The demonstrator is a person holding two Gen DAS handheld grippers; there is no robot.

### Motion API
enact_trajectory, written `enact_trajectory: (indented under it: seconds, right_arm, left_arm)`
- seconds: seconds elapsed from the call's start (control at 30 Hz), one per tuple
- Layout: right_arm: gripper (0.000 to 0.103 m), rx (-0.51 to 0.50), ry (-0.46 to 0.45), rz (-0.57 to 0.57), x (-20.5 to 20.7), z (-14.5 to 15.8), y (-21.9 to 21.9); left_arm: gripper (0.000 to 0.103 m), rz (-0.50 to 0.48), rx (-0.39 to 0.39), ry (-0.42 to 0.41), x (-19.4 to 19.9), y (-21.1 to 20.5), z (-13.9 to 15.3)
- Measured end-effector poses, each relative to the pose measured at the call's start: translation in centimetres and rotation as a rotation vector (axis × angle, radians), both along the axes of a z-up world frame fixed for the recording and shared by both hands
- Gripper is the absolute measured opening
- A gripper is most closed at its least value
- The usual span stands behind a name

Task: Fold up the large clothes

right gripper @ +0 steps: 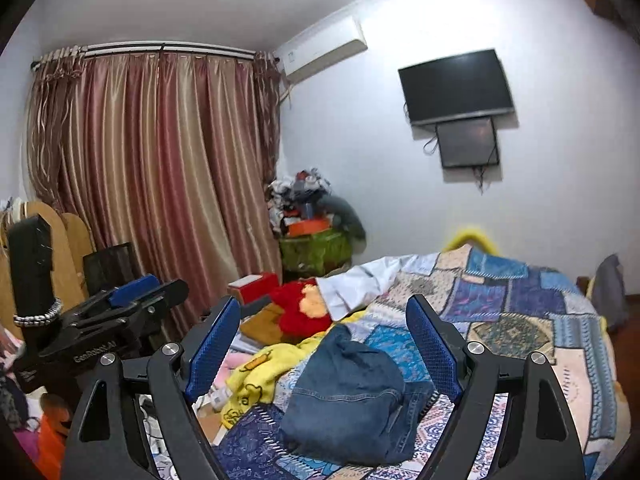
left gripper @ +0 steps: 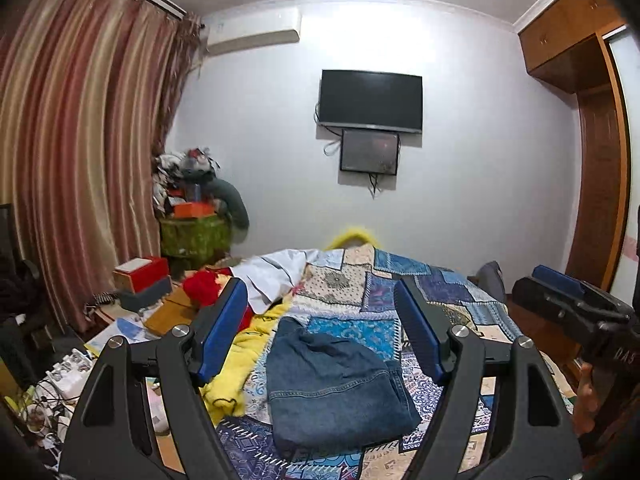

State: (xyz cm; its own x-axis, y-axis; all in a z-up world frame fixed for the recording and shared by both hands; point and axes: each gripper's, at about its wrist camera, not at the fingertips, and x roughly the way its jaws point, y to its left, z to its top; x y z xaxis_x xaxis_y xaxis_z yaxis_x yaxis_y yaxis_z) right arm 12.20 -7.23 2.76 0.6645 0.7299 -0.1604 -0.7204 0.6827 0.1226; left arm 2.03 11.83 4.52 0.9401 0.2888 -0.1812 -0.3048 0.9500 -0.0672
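A pair of jeans (left gripper: 336,384) lies bunched on the patchwork quilt (left gripper: 452,292) of a bed, both the left gripper (left gripper: 324,328) and right gripper (right gripper: 324,344) above it, fingers spread and empty. Heavy, limp denim likely grips best at the stitched waistband.

The left hand-held gripper (left gripper: 320,312) is hovering with its blue-padded fingers (left gripper: 222,328) spread wide and holding nothing. The right hand-held gripper (right gripper: 324,332) is hanging just beside it, equally spread and empty.

Both wrist views low over the bed (left gripper: 460,292), facing the television (right gripper: 456,86) wall, sharing folded jeans (left gripper: 336,384)
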Motion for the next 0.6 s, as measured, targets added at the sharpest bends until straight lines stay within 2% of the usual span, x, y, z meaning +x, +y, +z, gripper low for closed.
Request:
enact_trajectory:
  seconds: [0.1, 0.13, 0.33, 0.6]
  right_arm:
    - [0.100, -0.008, -0.010, -0.046, -1.2, -0.5, -0.1]
    - [0.103, -0.007, -0.014, -0.061, -1.5, -0.7, -0.2]
    - [0.103, -0.049, -0.021, -0.121, -2.0, -1.4, -0.4]
    - [0.103, -0.054, -0.001, -0.121, -1.7, -1.8, -0.5]
  left_arm:
    - [0.095, 0.006, -0.005, -0.004, -0.6, -0.2, -0.4]
    - [0.097, 0.011, -0.002, -0.005, -0.7, -0.3, -0.6]
    - [0.102, 0.006, 0.008, 0.011, -0.5, -0.6, -1.3]
    - [0.102, -0.014, 0.022, 0.026, -0.1, -1.3, -1.8]
